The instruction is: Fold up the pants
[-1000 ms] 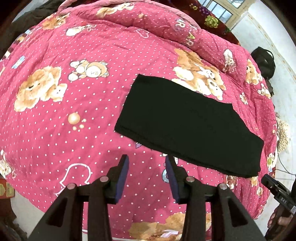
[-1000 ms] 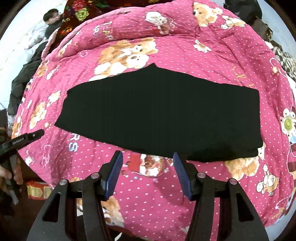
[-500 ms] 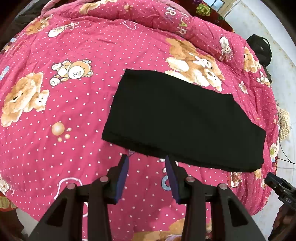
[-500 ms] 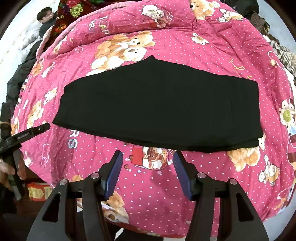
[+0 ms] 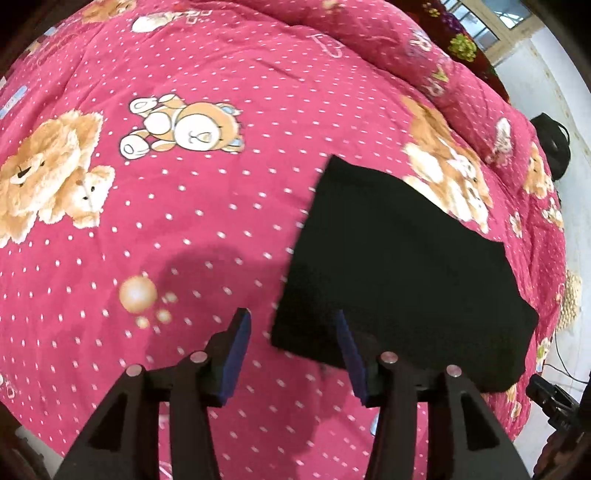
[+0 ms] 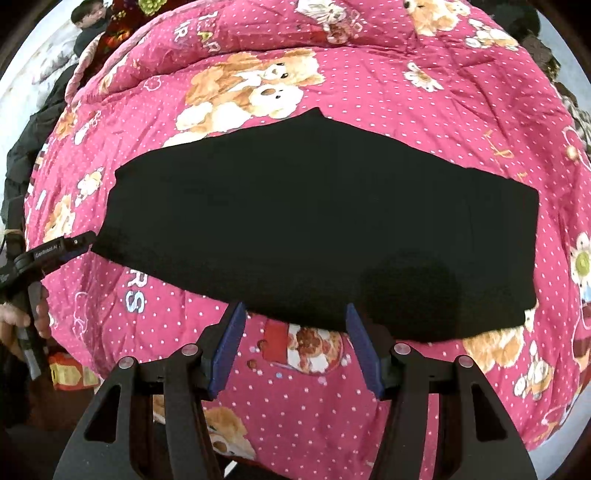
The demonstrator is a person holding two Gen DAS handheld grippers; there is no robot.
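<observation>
Left gripper [image 5: 291, 325] jaws wide apart, holding nothing; near-left corner of the black pants [image 5: 399, 266] sits between its tips. Right gripper [image 6: 293, 314] likewise spread and empty, at the pants' near edge; pants lie flat, folded lengthwise, on the pink bear-print quilt [image 6: 314, 398].

One pair of flat black fabric pants [image 6: 317, 229] lies on one pink polka-dot quilt with teddy-bear print [image 6: 332, 417]. Two black two-finger grippers with blue pads are counted: the left gripper [image 5: 291, 332] and the right gripper [image 6: 293, 325], one per wrist view. One person in dark clothing [image 6: 90, 18] shows at the far upper-left edge of the right wrist view.
</observation>
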